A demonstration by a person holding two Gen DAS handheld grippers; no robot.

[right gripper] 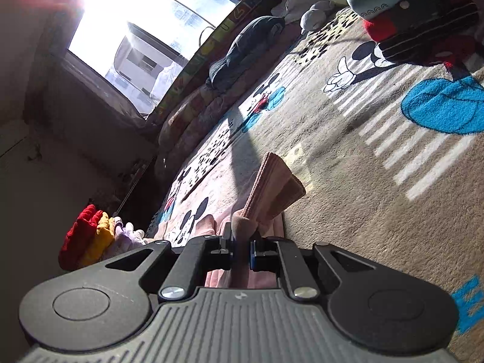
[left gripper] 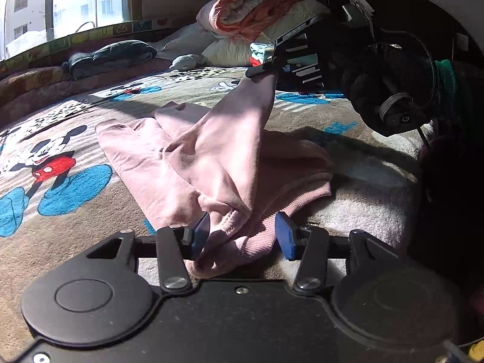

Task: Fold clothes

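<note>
A pink sweatshirt (left gripper: 211,157) lies crumpled on the Mickey Mouse blanket (left gripper: 90,211) that covers the bed. Its ribbed hem sits between the blue pads (left gripper: 201,236) of my left gripper (left gripper: 243,236), which stands open low over the blanket. At the upper right, my right gripper (left gripper: 261,71) is shut on one end of the sweatshirt and holds it up, so the cloth hangs in a taut ridge. In the right wrist view, pink cloth (right gripper: 272,187) with a ribbed cuff sticks out past the closed right gripper (right gripper: 242,248).
Behind the sweatshirt are a rolled orange quilt (left gripper: 251,0), white pillows (left gripper: 230,51), a grey plush toy (left gripper: 186,62) and a dark folded garment (left gripper: 112,56). A stack of folded clothes (right gripper: 417,15) sits farther up the bed. Red and yellow clothes (right gripper: 87,239) lie off its edge, below a window (right gripper: 145,30).
</note>
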